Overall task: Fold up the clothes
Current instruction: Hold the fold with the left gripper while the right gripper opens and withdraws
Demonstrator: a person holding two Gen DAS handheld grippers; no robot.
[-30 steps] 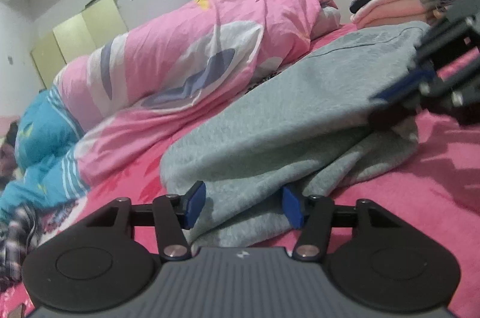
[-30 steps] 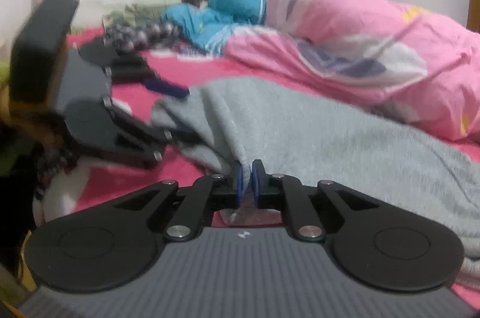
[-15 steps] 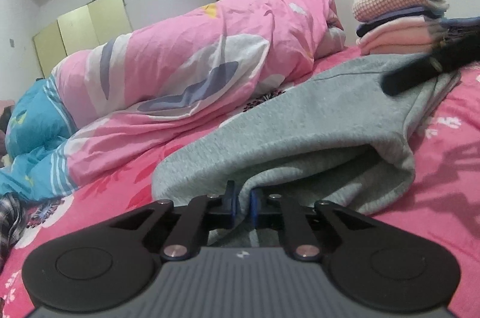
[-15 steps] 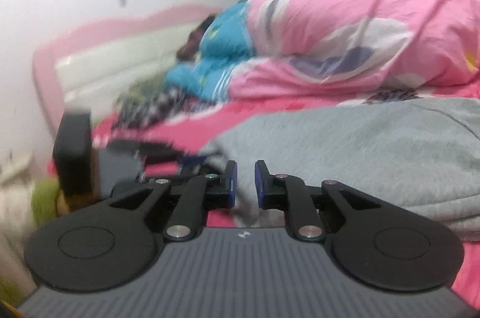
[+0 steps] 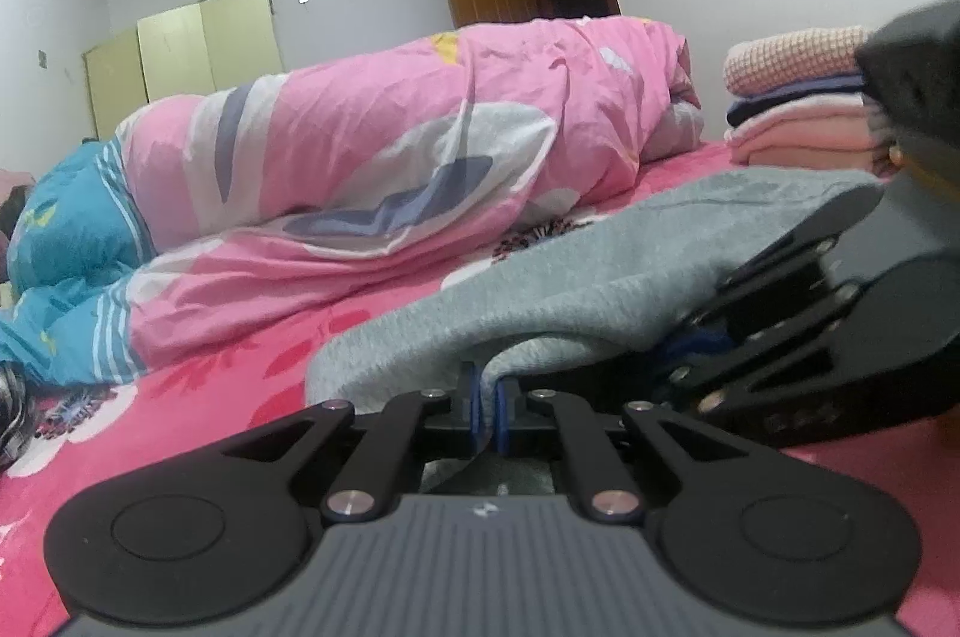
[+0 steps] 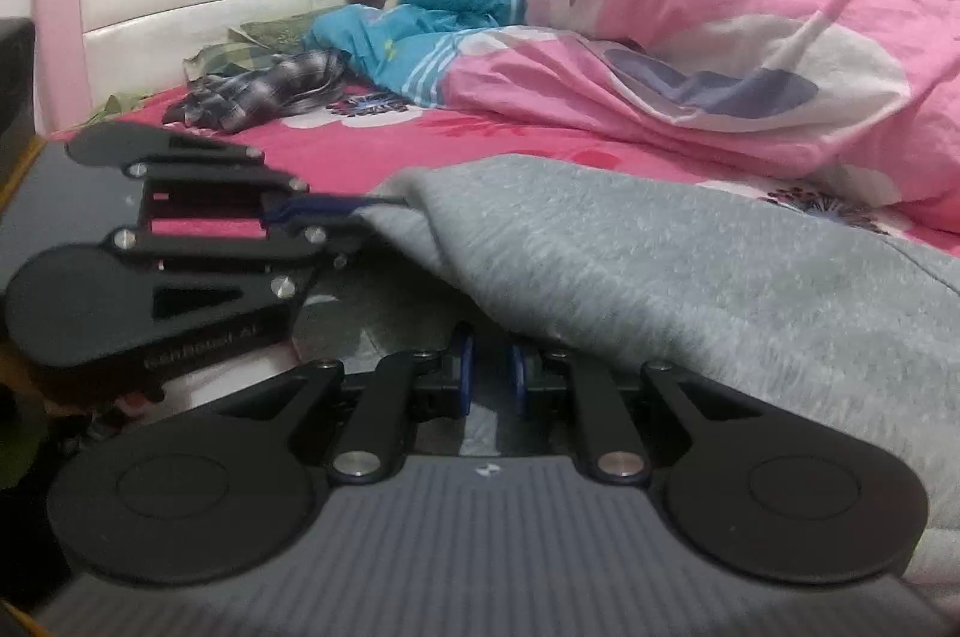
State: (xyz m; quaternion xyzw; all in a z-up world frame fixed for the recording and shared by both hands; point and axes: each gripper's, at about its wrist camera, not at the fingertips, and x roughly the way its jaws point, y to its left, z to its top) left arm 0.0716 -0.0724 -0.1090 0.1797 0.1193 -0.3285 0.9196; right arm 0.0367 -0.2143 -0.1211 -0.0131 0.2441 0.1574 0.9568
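Grey fleece garment [image 5: 600,271], soft and thick, lies spread across the pink flowered bed sheet [image 5: 198,397] in front of a bunched pink floral quilt [image 5: 420,138], and we have it by its near edge with both tools. Our left gripper [image 5: 487,406] is clenched on a tuck of the grey hem, the blue pads pressed tight with cloth between them. Our right gripper [image 6: 489,385] sits just beside it along the same edge; its blue pads stand slightly apart, and the fleece drapes over the right one, so we cannot tell whether cloth is truly pinched there (the gap between the pads looks bare). Each camera shows the other gripper close alongside. We judge the step in hand to be taking hold of the near edge before a fold, with the garment not yet folded small enough for the stack. A stack of folded pink, dark and checked clothes [image 5: 798,96] waits at the far end of the bed, well apart. The next move, as we see it, calls for a sure grip on both sides, then an even lift so the thick fleece carries over without sagging or slipping from one pad.
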